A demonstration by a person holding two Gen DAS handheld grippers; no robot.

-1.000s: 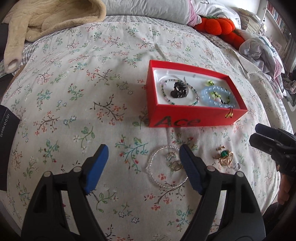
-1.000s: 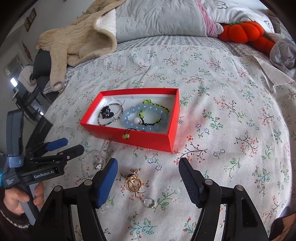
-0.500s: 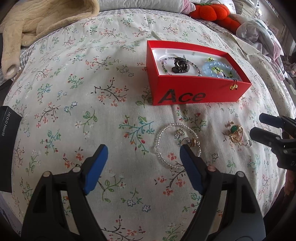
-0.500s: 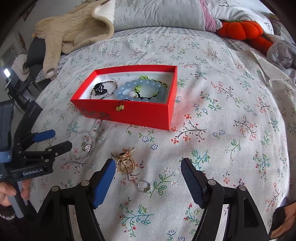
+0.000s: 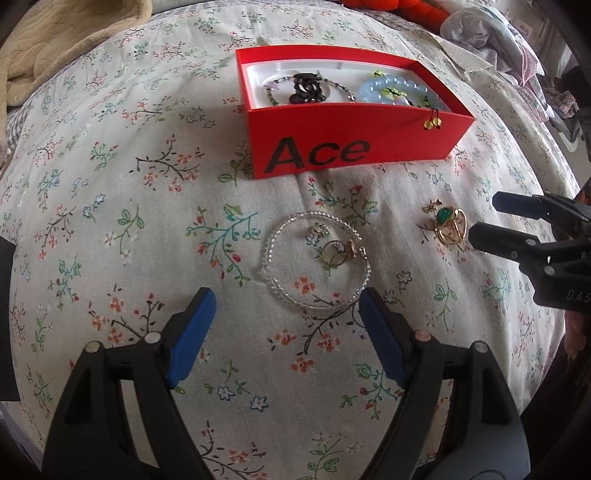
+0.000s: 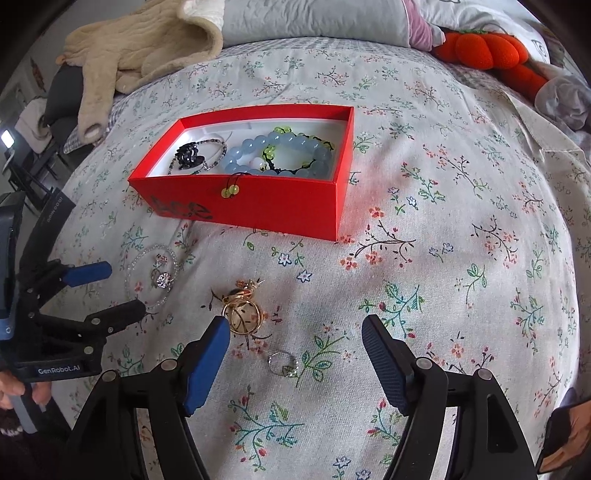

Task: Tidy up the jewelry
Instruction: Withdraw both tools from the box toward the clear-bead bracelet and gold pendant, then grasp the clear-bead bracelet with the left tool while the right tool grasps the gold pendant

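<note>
A red "Ace" box (image 5: 354,125) (image 6: 277,206) on the floral bedspread holds a black flower piece (image 5: 304,86), a blue bead bracelet (image 5: 391,88) and thin beaded strands. In front of it lies a clear bead bracelet (image 5: 269,254) (image 6: 129,273) with a gold ring (image 5: 338,253) inside its loop. My left gripper (image 5: 286,299) (image 6: 127,287) hangs open just short of that bracelet. Further right lie a gold brooch with a green stone (image 5: 448,223) (image 6: 242,314) and a small silver ring (image 6: 282,363). My right gripper (image 6: 294,328) (image 5: 484,218) is open, its left pad beside the brooch.
A beige garment (image 6: 140,55), a grey pillow (image 6: 314,18) and an orange plush (image 6: 484,46) lie at the bed's far end. Crumpled clothes (image 5: 480,33) sit at the right. A black box (image 6: 55,210) rests at the left bed edge. A hand (image 6: 14,391) holds the left gripper.
Both grippers have sunk closer to the bedspread, and the box and loose jewelry have slid upward in both views. The right jaws stand slightly wider. No jewelry has moved.
</note>
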